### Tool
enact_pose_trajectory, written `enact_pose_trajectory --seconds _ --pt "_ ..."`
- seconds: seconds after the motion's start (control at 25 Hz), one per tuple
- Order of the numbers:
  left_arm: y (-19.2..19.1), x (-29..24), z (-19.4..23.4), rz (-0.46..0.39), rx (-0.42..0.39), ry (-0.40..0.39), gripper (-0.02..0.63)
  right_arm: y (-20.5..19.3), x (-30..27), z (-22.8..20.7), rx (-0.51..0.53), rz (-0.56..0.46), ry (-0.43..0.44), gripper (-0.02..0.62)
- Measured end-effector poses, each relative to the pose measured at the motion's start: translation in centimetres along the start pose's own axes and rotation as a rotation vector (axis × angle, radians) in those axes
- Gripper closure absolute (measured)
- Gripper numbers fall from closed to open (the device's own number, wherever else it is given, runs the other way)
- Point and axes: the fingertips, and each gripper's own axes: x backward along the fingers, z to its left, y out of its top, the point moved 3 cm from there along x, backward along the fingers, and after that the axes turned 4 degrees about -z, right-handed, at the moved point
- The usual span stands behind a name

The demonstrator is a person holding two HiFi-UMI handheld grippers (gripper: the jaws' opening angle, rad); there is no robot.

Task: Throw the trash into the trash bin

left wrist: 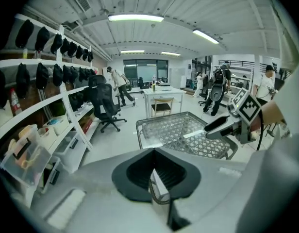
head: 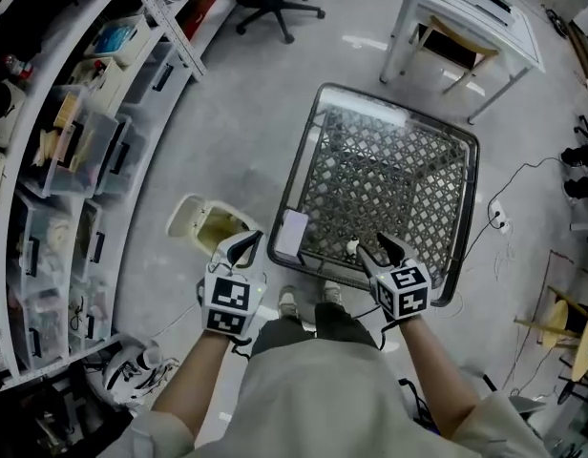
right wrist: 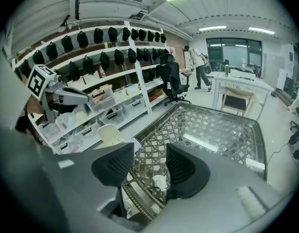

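Both grippers sit closest, low in the head view. The left gripper (head: 242, 248) is clenched, its tips meeting. A thin pale strip shows inside its jaws, possibly part of the tool itself; its own view is too soft to say. The right gripper (head: 389, 246) has its jaws parted and grasps nothing. In its own view a crumpled white wad (right wrist: 160, 182) lies framed between them but lower down, on the mesh floor of the wire basket (head: 399, 179), by the near wall at the person's twelve o'clock. The cream trash bin (head: 210, 227) stands on the floor just beside the basket, at about ten o'clock.

I judge the step in hand to be the reach for the wad. Lower the right jaws straight down on either side of it. Close only once the pads bracket the paper, not the mesh. Lift clear of the rim, then swing toward ten o'clock.
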Motion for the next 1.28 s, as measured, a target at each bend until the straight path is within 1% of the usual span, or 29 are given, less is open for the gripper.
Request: enact_pose_trajectory --seconds 0.12,0.2,0.52,0.68,0.76,0.84,0.96,1.08,1.2,1.28 --pt "-1.8 -1.2 -0.3 0.044 0.055 0.013 0.603 -2.3 -2.4 -1.2 -0.024 0.052 0.010 0.380" --pt "-3.3 -1.7 -0.5 0.079 0.078 0.024 0.603 -4.0 -3.9 -1.6 -0.037 0.086 0.013 0.380" --pt "-9.4 -3.2 -1.6 0.193 0.153 0.045 0.603 -9.9 -9.0 -2.8 -0.006 0.242 0.030 0.391" --pt "-11.7 -3.6 -2.2 0.228 0.200 0.041 0.603 -12.4 -10.5 -3.0 0.005 0.334 0.029 0.405" --pt "-12.3 -3.8 -2.5 0.236 0.206 0.036 0.603 -13.4 -10.8 -3.1 0.006 0.366 0.024 0.422" --pt "-12.9 -3.8 -2.7 0.241 0.210 0.033 0.603 -14.1 -11.0 -3.0 0.002 0.379 0.023 0.454" --pt "-13.6 -3.6 -2.7 0.244 0.218 0.034 0.603 -14.2 -11.1 -3.1 0.011 0.370 0.023 0.479" --pt "-13.6 -3.2 -2.6 0.232 0.226 0.044 0.603 -13.0 -10.6 -3.4 0.004 0.338 0.014 0.495" --pt "-13.4 -2.1 -1.8 0.209 0.234 0.075 0.603 -9.8 -10.1 -2.8 0.011 0.277 0.031 0.499" --pt "-13.2 -1.0 -0.6 0.192 0.245 0.112 0.603 -7.0 -10.1 -1.4 0.022 0.227 0.069 0.499"
